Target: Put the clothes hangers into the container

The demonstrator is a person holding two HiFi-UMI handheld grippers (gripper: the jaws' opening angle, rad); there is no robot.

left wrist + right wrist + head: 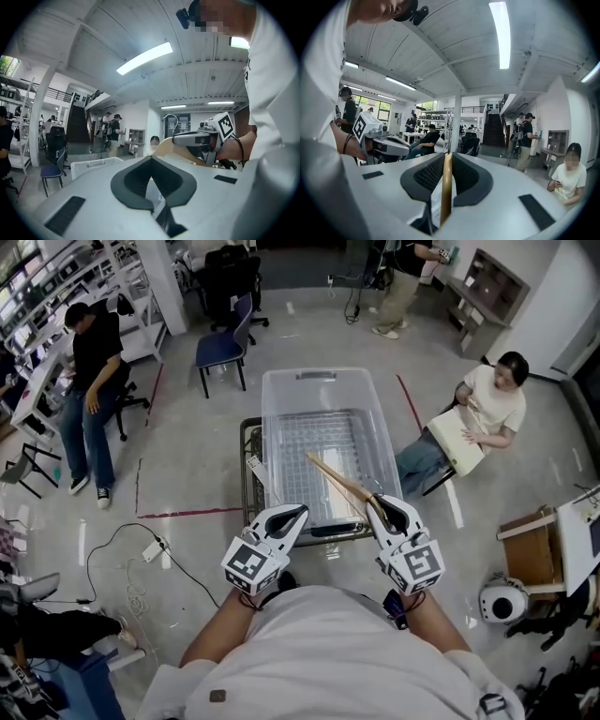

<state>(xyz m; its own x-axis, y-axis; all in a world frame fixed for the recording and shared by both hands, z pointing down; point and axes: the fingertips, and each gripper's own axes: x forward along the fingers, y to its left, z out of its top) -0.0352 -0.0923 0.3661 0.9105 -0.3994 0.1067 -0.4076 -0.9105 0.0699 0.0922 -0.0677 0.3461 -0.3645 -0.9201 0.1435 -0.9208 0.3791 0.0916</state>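
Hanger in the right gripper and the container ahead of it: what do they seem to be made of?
Hanger: likely wood, pale tan and smooth, perhaps lacquered. Its narrow edge shows a soft sheen in the right gripper view.
Container: clear plastic, glossy. Its walls are see-through, with pale glare along the rim.

A blue chair (223,348) stands on the floor (187,465); a person (489,407) sits at right.
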